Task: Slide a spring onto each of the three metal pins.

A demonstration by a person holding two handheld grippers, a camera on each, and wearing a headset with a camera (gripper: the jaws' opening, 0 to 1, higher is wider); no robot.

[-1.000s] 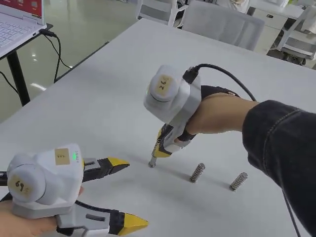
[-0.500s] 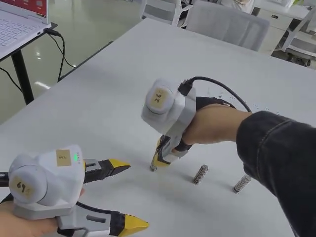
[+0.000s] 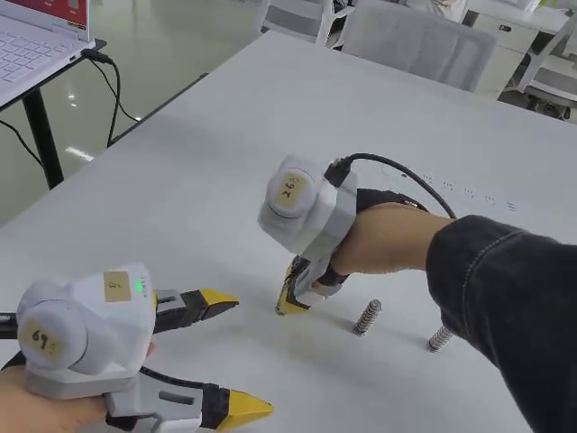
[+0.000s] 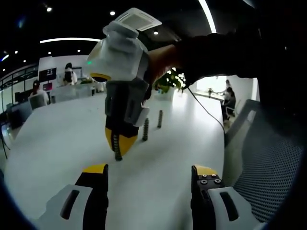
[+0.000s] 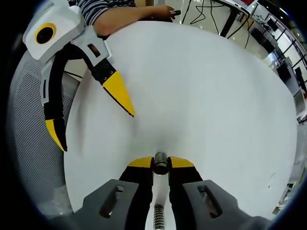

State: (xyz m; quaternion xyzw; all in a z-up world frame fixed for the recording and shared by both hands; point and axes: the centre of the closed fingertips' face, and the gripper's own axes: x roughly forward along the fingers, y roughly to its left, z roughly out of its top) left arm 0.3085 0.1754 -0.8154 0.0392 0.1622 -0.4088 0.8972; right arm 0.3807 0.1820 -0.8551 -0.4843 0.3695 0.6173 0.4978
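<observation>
Right gripper [image 3: 291, 305] points tip-down at the table [image 3: 180, 189], jaws pinched onto a spring [image 5: 160, 163]; the pin is probably inside, though the coils hide it. Left gripper [image 3: 242, 354] is spread wide, holding nothing. Second spring [image 3: 366, 317] and third spring [image 3: 440, 339] stand upright just beside, apparently done. For this step, hold the spring vertical and push straight down; loosen only once seated, or it tips.

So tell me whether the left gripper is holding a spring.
No, the fingers of the left gripper stand wide apart with nothing between them, while the right gripper clamps a spring.
</observation>
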